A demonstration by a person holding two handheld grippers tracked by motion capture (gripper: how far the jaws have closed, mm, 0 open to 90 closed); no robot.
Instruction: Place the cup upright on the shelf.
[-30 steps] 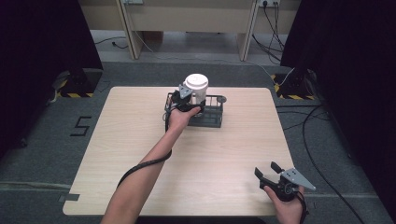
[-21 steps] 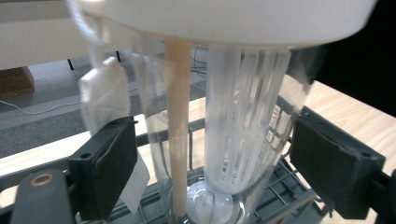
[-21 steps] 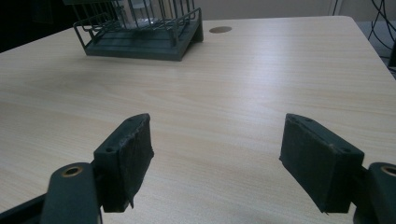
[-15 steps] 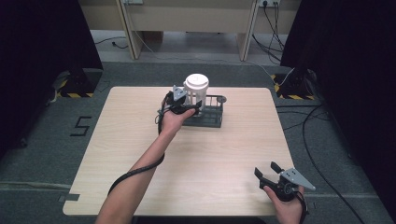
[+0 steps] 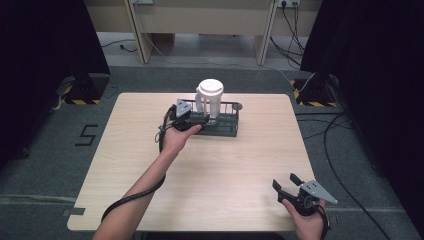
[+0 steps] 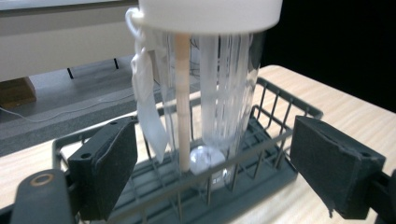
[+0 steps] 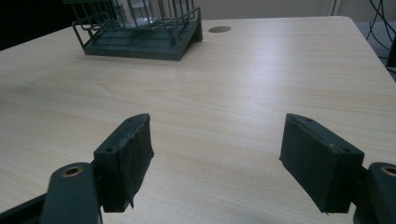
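Bottle [image 5: 210,100] stands upright in the rack [image 5: 227,125] at the table's [image 5: 240,165] far side, apparently placed. Left hand-held gripper [image 5: 192,120] sits just before it, jaws apart, gripping nothing. Right hand-held gripper [image 5: 290,187] waits open, well apart; little seems left.

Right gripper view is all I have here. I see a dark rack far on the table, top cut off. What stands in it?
Observer: A clear bottle with a white lid stands upright in the rack.
Operator: Where is the left gripper?
Observer: The left gripper is at the rack's near left side, jaws open, with the bottle straight ahead of them.
Operator: Is something inside the bottle?
Observer: Yes, a pale straw runs down from the lid.
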